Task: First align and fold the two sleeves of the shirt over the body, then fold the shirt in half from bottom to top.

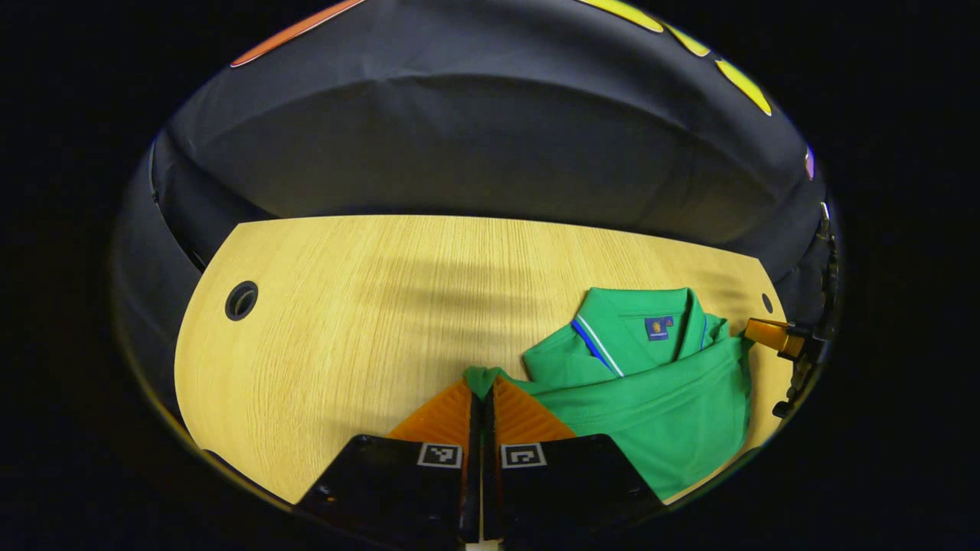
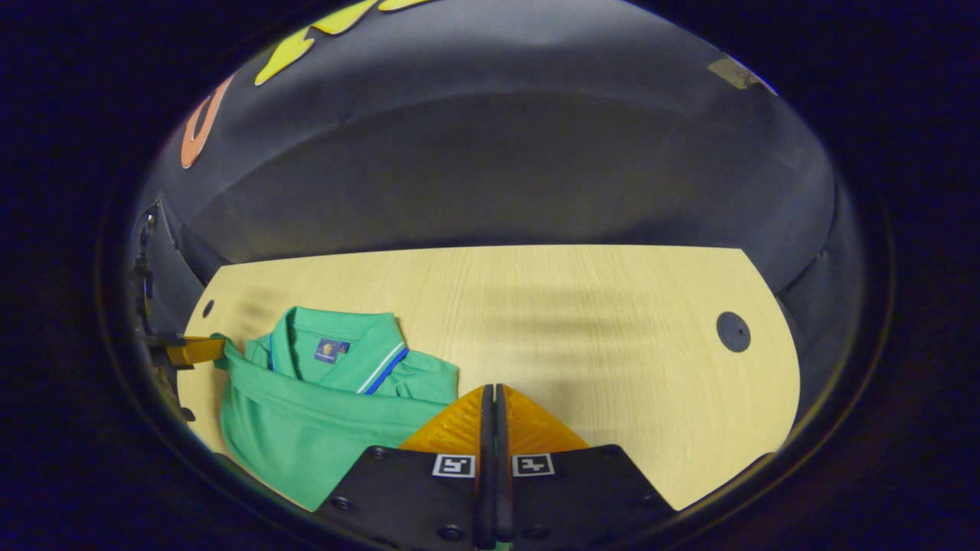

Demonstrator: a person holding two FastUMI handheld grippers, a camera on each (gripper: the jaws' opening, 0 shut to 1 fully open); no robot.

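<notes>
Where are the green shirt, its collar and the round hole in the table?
green shirt [image 1: 674, 421], left gripper view, folded-up body.
collar [image 2: 337, 337], right gripper view, inside back.
round hole [image 1: 241, 301], left gripper view, its middle.

No readable text. Small blue woven label [image 1: 658, 328] inside the collar of the green polo shirt [image 1: 658, 405] — too small to make out. Square black-and-white coded markers [image 2: 494, 464] on the gripper bodies — patterns, not letters.
</notes>
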